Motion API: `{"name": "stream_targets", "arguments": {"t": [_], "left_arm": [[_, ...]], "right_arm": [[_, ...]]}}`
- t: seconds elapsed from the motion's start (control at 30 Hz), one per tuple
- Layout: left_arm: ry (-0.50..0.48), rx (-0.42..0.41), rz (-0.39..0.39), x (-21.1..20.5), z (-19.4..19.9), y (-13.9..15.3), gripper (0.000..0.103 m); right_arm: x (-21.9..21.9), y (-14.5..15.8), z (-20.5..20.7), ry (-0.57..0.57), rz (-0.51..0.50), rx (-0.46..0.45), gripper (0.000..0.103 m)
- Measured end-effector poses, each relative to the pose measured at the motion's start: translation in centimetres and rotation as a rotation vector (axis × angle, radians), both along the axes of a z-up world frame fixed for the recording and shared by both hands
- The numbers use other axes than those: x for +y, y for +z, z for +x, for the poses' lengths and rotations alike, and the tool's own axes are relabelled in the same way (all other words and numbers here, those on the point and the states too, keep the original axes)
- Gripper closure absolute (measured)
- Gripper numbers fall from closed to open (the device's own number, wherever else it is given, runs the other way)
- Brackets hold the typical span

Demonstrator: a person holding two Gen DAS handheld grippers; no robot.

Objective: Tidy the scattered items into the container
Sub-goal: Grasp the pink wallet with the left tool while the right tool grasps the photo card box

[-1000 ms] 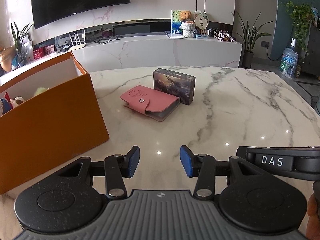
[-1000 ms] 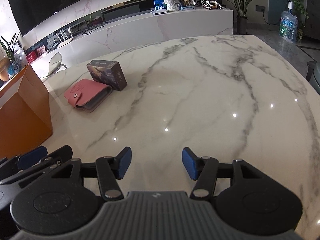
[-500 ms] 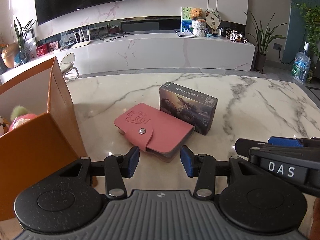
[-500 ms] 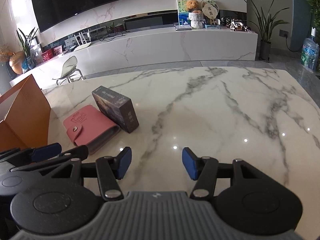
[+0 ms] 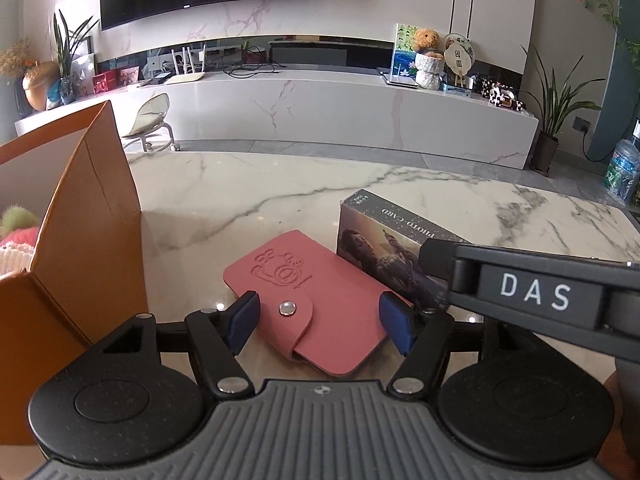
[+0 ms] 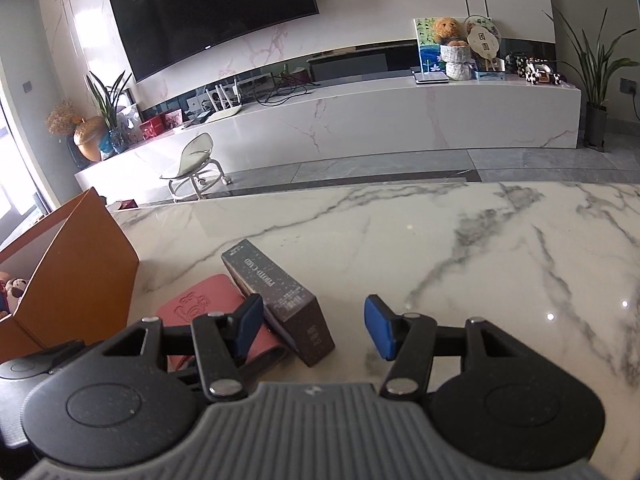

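A pink snap-button card wallet [image 5: 316,300] lies flat on the marble table [image 5: 260,196]. My left gripper [image 5: 320,320] is open, its blue pads on either side of the wallet's near end, not pressing it. A dark photo-card box [image 5: 384,236] lies just right of the wallet. In the right wrist view my right gripper [image 6: 310,326] is open, with the box's [image 6: 280,292] near end between its fingers; the wallet [image 6: 192,308] shows behind its left finger. The orange cardboard box [image 5: 84,240] stands at the left with soft toys [image 5: 20,228] inside.
The right gripper's body marked DAS [image 5: 536,292] crosses the left wrist view at the right, over the photo-card box. Bare marble stretches to the right [image 6: 500,248]. Beyond the table are a small chair [image 6: 196,168] and a long TV bench [image 6: 360,116].
Both grippers have moved forward and lower toward the wallet and box. The left gripper's fingers have opened wider and now straddle the wallet; the right gripper now straddles the box end.
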State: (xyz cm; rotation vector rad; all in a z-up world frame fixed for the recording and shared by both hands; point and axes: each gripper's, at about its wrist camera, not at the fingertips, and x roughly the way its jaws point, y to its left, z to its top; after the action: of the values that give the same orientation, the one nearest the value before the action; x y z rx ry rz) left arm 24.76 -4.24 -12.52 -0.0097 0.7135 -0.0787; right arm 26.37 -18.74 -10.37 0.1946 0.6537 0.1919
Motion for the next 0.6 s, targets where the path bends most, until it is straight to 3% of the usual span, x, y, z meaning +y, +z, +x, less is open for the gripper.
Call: {"name": "stream_targets", "arguments": {"t": [0.2,0.27,0.43,0.6], "left_arm": [[-0.019,-0.016,0.014,-0.3,0.3,0.0,0.025],[-0.039,-0.022,0.024,-0.6,0.3,0.1,0.027],[-0.111,-0.042,0.067,-1.5,0.1,0.0,0.03],[-0.159,-0.028,0.05,-1.1,-0.1,0.1,0.03]], "right_arm": [[0.5,-1.1,1.5,0.016,0.038,0.033,0.045],[0.4,-1.3,1.6,0.026,0.058,0.041,0.06],[0.6,-1.2,1.8,0.067,0.025,0.044,0.066],[0.0,-0.9,2.0,0.131,0.024,0.076,0.069]]}}
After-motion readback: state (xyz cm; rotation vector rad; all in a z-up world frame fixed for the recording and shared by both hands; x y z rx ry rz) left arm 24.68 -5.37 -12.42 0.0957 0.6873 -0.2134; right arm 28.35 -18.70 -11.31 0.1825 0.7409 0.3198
